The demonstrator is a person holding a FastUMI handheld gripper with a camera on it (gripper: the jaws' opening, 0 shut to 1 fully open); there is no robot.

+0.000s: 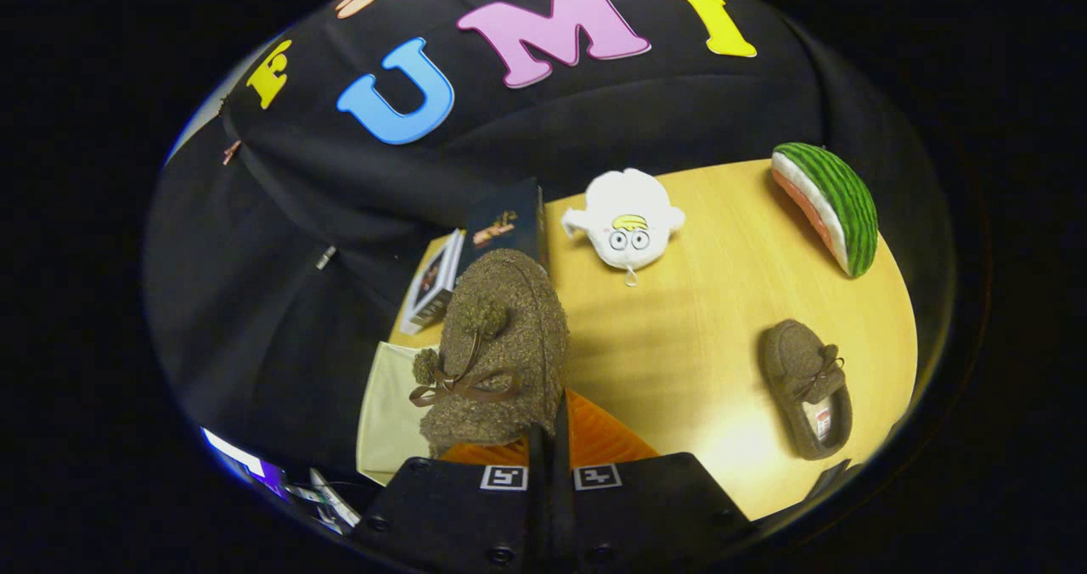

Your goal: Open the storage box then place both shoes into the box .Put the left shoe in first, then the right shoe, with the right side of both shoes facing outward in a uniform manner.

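My gripper (550, 438) is shut on the heel rim of a brown fuzzy shoe (501, 345) with a brown bow and pom-poms. The shoe hangs toe-forward just ahead of the fingers, above the storage box. The box (607, 438) shows an orange ribbed side under the shoe and a cream panel (389, 408) to its left. The second brown shoe (805, 387) lies on the yellow wooden table (705, 328) off to the right of the fingers, its opening turned toward me.
A white plush toy (627, 222) lies on the table beyond the held shoe. A watermelon-slice plush (828, 205) sits at the far right. Books (475, 260) stand and lie at the table's back left corner. The table's left edge drops off beside the box.
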